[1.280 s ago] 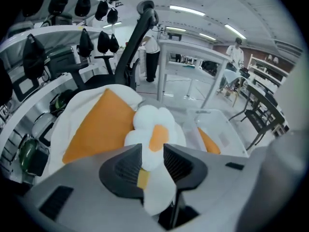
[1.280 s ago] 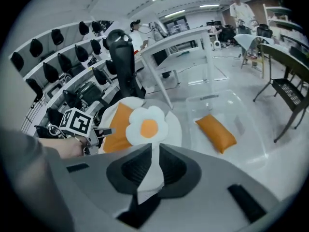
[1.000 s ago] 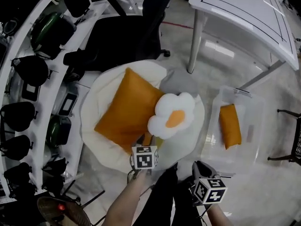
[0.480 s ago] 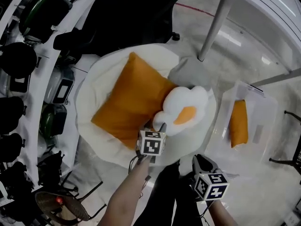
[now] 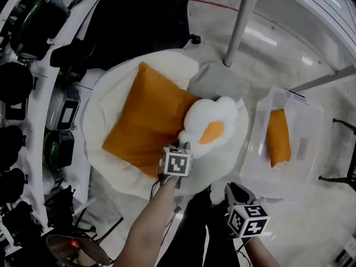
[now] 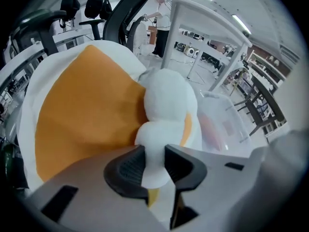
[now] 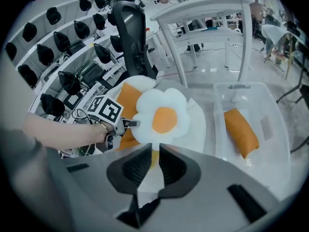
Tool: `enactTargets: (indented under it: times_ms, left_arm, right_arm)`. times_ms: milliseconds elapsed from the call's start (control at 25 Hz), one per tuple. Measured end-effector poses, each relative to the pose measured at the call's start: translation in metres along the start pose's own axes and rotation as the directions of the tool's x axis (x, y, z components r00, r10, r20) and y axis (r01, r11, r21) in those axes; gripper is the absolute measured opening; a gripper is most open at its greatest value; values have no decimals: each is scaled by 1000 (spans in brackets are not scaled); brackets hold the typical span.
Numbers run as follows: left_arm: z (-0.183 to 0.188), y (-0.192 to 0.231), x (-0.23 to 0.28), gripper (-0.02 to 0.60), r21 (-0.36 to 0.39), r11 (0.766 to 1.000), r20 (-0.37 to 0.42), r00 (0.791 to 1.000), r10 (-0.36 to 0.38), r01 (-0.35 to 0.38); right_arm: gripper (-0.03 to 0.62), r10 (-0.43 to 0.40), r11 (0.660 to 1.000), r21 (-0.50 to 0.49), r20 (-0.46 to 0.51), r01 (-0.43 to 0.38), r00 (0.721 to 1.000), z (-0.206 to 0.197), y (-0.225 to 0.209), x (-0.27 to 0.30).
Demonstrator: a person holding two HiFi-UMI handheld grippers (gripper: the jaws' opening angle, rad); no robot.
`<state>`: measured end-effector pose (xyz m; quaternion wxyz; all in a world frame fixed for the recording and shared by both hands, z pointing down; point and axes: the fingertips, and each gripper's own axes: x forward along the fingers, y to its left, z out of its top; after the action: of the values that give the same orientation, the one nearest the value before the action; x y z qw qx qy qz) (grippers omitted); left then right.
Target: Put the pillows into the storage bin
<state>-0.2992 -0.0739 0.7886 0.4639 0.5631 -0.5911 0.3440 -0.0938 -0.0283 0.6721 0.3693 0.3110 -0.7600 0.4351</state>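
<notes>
The left hand-held gripper [image 5: 186,146] has just been closing, and its pads now pinch one small white lobe of the egg pillow [image 5: 210,128], the rest of which spreads out ahead of its tips. That is a thin hold on soft stuffing: I judge the lobe could squeeze out once the pillow's weight hangs from it, most likely on the carry to the bin [image 5: 315,128], which stands well off to this gripper's right. The egg pillow also overlaps the big orange pillow [image 5: 146,121] just left of the tips, so a quick pull might drag that one off the white cushion [image 5: 99,128]. The right hand-held gripper [image 5: 230,187] hangs low beside the person, its jaws barely parted on nothing, too far back to steady a swinging pillow. A small orange pillow [image 5: 277,138] already lies in the bin, leaving less room. A second ago the left gripper sat short of the egg pillow by the orange pillow's near edge; since then it has pushed in to the lobe, while the pillows lie as they were
</notes>
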Motion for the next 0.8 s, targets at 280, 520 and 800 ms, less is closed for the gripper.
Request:
enactTargets:
  times_ms: [280, 520, 800]
  left_arm:
    - [4, -50, -41, 73, 32, 997, 54, 996, -66, 65]
    - [15, -104, -91, 58, 98, 990, 94, 990, -107, 98]
    - [11, -154, -141, 52, 163, 979, 93, 986, -137, 121]
  right_arm:
    - [43, -34, 998, 59, 60, 30, 998, -1, -10, -40]
    - [41, -71, 992, 112, 127, 57, 989, -9, -17, -83]
    - [41, -128, 979, 180, 184, 95, 974, -32, -36, -137]
